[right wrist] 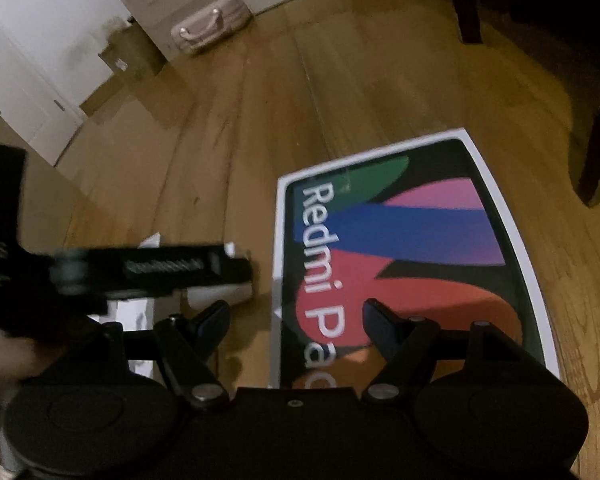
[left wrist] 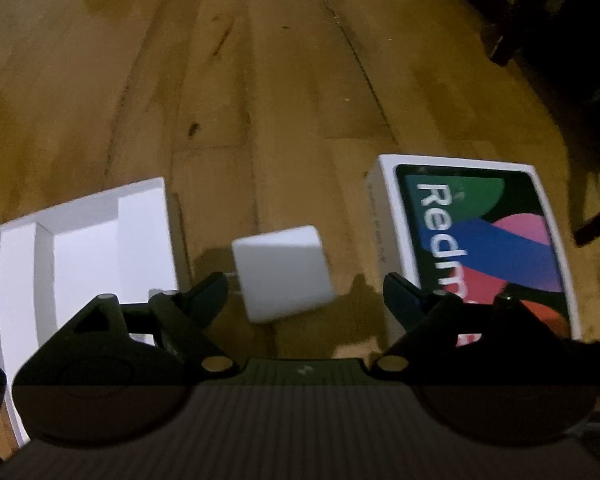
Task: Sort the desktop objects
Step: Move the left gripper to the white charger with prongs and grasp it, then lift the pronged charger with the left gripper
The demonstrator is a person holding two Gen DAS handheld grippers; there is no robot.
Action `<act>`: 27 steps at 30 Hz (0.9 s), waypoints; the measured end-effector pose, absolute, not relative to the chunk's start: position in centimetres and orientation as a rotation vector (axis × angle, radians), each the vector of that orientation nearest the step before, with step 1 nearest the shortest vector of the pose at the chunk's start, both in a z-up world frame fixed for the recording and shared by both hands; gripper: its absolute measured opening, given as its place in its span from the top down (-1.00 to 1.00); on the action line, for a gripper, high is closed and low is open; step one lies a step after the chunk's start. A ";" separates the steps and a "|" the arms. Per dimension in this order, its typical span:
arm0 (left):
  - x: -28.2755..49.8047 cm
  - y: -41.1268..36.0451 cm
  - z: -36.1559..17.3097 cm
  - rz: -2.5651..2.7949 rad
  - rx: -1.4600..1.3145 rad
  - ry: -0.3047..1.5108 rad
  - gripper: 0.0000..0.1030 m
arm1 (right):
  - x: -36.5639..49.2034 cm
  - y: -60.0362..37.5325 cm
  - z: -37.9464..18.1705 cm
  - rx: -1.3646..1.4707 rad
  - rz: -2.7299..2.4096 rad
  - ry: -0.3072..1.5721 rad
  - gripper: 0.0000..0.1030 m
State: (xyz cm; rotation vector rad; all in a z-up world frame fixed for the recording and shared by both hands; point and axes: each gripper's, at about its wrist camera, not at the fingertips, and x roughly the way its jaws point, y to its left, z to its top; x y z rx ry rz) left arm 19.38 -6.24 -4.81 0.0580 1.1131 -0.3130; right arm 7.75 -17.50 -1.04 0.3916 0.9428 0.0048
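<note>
A white charger block [left wrist: 282, 272] lies on the wooden floor between an open white box tray [left wrist: 88, 248] on the left and a Redmi Pad box lid [left wrist: 476, 236] on the right. My left gripper [left wrist: 304, 290] is open, its fingers either side of the charger's near end and a little above it. My right gripper [right wrist: 296, 314] is open and empty, hovering over the left edge of the Redmi Pad lid [right wrist: 404, 248]. The left gripper's body [right wrist: 112, 276] crosses the right wrist view and hides most of the charger and tray.
Dark furniture legs [right wrist: 466, 8] stand at the back right. A pale suitcase [right wrist: 210, 28] and white cabinets [right wrist: 32, 60] line the far left wall. Wooden floor [left wrist: 260, 80] stretches ahead.
</note>
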 end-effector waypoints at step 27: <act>20.2 -7.2 -5.3 -0.311 0.166 1.119 -0.24 | 8.5 -16.6 0.2 0.342 -0.037 0.970 -0.52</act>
